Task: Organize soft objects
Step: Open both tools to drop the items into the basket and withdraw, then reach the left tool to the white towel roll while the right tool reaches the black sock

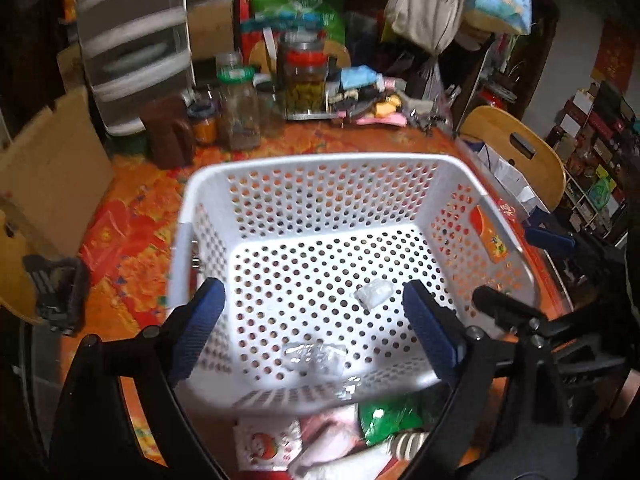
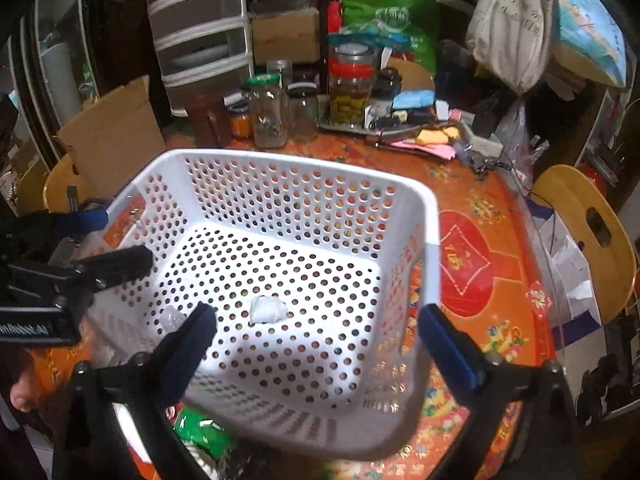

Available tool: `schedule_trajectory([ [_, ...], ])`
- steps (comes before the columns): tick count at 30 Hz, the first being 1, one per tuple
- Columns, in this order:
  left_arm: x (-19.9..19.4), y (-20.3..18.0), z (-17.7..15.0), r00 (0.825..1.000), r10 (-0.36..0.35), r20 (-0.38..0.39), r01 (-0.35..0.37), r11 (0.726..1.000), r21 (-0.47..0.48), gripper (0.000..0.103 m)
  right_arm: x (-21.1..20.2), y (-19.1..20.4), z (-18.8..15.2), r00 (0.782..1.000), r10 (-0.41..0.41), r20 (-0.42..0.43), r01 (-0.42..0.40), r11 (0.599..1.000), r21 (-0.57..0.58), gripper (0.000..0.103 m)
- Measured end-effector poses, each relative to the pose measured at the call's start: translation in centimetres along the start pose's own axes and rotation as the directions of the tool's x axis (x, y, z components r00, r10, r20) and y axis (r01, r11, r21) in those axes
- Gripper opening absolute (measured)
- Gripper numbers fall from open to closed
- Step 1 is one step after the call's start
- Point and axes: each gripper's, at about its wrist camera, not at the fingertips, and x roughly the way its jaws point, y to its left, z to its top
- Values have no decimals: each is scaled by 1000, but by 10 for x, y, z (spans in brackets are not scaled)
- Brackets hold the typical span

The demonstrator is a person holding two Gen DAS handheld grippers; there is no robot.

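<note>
A white perforated basket (image 1: 304, 168) (image 2: 430, 240) stands on the orange patterned table. A small white soft packet (image 1: 374, 294) (image 2: 267, 310) lies on its floor, and a clear plastic packet (image 1: 314, 358) lies near its front wall. My left gripper (image 1: 316, 328) is open and empty over the basket's front edge. My right gripper (image 2: 316, 344) is open and empty over the basket's front right corner. Soft items lie before the basket: a strawberry-print packet (image 1: 266, 444), a pink-white cloth (image 1: 332, 436) and a green packet (image 1: 390, 416) (image 2: 202, 432).
Glass jars (image 2: 272, 116) and a red-lidded pickle jar (image 1: 306, 80) stand at the table's back, with a tray of small items (image 2: 404, 120). A cardboard box (image 1: 52, 176) is at the left, a wooden chair (image 2: 592, 224) at the right. A white drawer unit (image 2: 200, 28) stands behind.
</note>
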Motion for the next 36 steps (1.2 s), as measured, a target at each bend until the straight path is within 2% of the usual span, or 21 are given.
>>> schedule_trajectory([
  [2,-23,-3,-11,999,31,35,-32,999,19,90,-16,-1,-8,999,19,46,-19,1000,3,103],
  [4,-47,-6,-25,996,28,79,-31,999,32,90,-30,0,-17,996,32,82,-32,999,6,103],
  [6,-63,-8,-39,995,41,92,-44,998,34,90,-43,1,-27,993,48,104,-49,999,13,103],
  [12,-115,-9,-99,986,11,166,-16,999,32,91,-81,11,-65,982,50,181,-51,999,0,103],
  [16,-135,-3,-140,981,-31,193,33,999,-7,92,-106,21,-98,968,66,242,-66,998,-11,103],
  [18,-142,-1,-160,978,-30,206,36,999,-22,92,-116,28,-116,961,79,266,-78,997,-13,103],
  [27,-146,0,-229,971,-11,240,28,997,-67,93,-121,41,-177,956,104,276,-110,994,9,103],
  [32,-120,2,-244,975,-49,215,73,992,-104,93,-108,44,-197,957,129,259,-143,989,34,103],
  [36,-92,0,-246,982,-42,184,63,992,-112,93,-89,42,-205,964,140,228,-157,986,58,103],
])
